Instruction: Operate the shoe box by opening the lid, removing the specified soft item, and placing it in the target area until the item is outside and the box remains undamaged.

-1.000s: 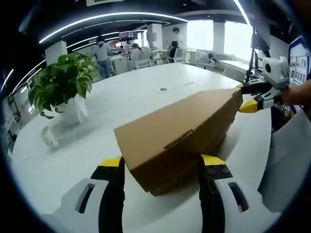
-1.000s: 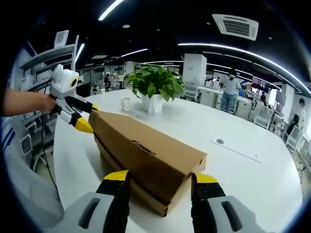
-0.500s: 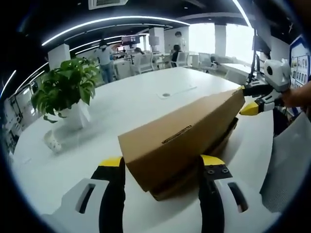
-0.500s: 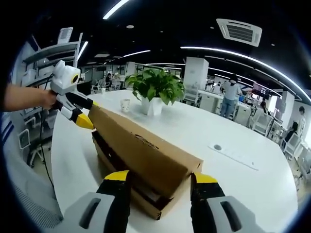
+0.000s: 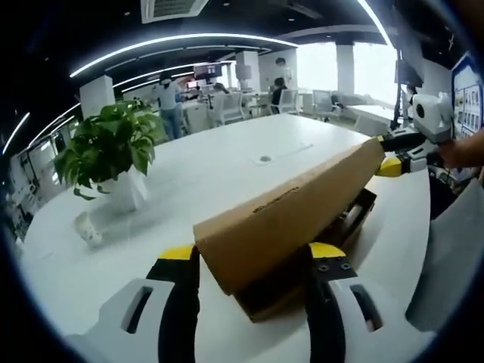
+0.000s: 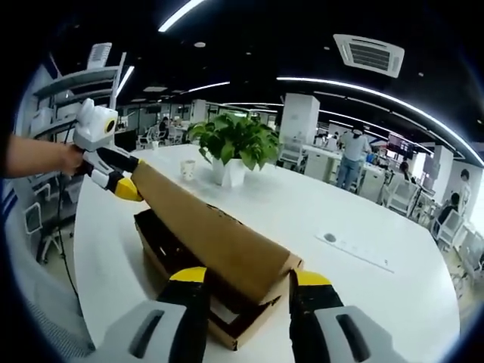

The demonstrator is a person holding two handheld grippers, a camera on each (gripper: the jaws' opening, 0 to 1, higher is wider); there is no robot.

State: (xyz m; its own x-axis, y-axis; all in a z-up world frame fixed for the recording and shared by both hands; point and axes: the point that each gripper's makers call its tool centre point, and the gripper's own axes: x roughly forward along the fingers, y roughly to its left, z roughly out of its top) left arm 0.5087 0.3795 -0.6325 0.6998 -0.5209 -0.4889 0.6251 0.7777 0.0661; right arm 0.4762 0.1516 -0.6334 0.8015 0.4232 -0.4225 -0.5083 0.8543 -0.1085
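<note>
Both grippers pinch opposite ends of the lid (image 5: 291, 215), the left gripper (image 5: 246, 261) and the right gripper (image 6: 242, 281), tilted above the box (image 6: 170, 253) near the table (image 6: 355, 280) edge.

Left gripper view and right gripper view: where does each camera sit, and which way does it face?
Left gripper view: rides the left gripper, facing along the shoe box at one end of its raised lid; right gripper opposite.
Right gripper view: rides the right gripper at the other end; left gripper opposite.
Shared: box, lid, potted plant, white table.
</note>
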